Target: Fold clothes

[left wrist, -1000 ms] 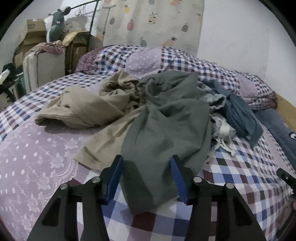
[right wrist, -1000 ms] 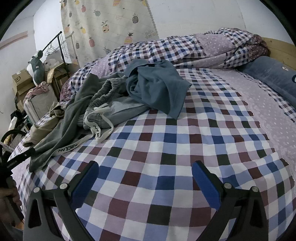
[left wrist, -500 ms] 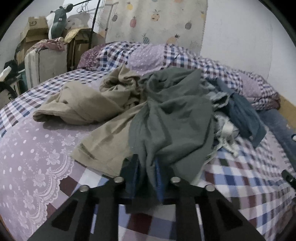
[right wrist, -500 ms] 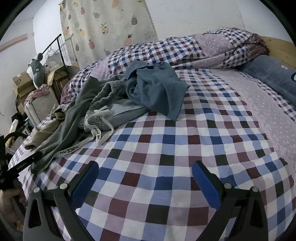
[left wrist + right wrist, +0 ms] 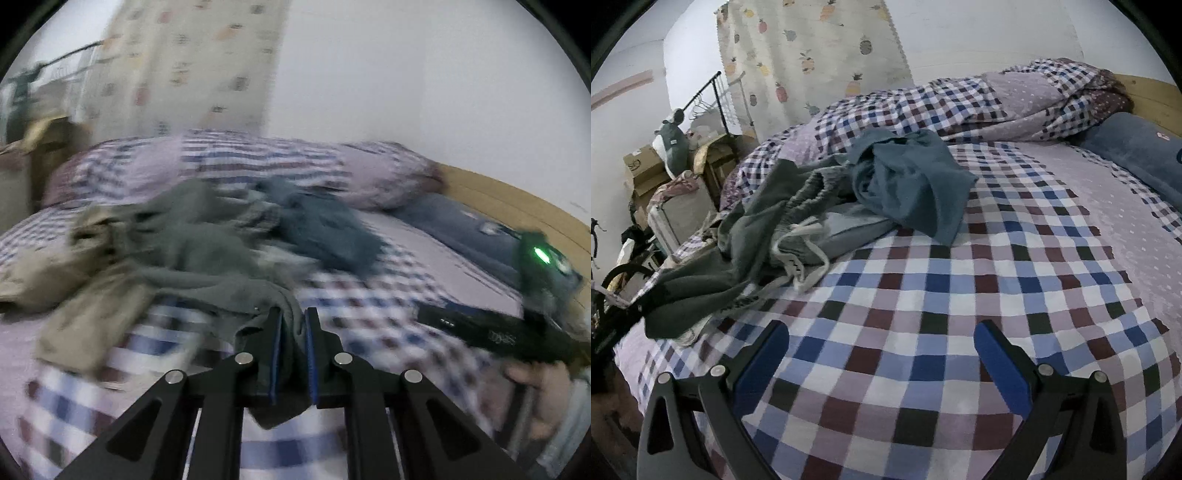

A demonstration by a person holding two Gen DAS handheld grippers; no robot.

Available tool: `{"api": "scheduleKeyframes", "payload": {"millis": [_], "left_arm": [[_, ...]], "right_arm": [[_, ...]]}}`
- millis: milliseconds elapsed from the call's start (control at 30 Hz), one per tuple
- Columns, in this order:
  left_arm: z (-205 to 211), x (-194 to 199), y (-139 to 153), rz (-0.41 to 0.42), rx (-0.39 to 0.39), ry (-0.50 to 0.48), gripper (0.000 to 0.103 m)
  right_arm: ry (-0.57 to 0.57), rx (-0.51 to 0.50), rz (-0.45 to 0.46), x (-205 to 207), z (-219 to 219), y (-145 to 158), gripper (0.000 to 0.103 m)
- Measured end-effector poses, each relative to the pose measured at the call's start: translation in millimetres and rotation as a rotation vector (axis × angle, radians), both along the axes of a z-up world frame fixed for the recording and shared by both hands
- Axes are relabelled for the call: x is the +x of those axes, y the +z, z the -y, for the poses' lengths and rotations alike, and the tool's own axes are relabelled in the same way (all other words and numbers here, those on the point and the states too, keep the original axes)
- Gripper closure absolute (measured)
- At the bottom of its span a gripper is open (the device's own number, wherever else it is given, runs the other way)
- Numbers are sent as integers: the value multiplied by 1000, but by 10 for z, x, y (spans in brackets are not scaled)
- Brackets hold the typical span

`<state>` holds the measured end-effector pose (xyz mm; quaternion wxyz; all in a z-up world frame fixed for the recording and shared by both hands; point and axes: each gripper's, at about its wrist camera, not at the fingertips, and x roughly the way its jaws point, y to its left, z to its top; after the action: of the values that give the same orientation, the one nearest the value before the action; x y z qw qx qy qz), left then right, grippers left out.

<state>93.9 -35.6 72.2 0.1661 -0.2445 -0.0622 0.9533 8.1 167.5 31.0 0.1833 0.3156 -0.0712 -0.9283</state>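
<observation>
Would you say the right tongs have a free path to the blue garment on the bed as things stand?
Probably yes: the right tongs are open and empty, only bare checked bedspread lies ahead, and the blue garment sits uncovered atop the pile.

We stand in a home bedroom: a checked-quilted bed (image 5: 923,295), fruit-print curtain (image 5: 812,55), clothes rack (image 5: 716,96) and stacked cardboard boxes (image 5: 642,166).

Motion smears the whole left wrist view: the clothes pile (image 5: 207,243) on the bed (image 5: 369,306) loses its seams. The grey garment's (image 5: 221,288) pinched hem hides between the left tongs (image 5: 293,332).
</observation>
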Motion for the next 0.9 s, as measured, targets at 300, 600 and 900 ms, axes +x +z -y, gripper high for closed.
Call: {"api": "scheduleKeyframes", "payload": {"millis": [300,600,900], "left_arm": [[-535,221,-37,27,0,-279,99],[466,21,76,31,250,57,30],[1081,-177,-149,114,389,233,29]], "right_arm": [[59,-89,-1,8,-5,57,1],[50,-110,46,-86,-49,18,13],[195,-70,106,-54,268,-142,34]]}}
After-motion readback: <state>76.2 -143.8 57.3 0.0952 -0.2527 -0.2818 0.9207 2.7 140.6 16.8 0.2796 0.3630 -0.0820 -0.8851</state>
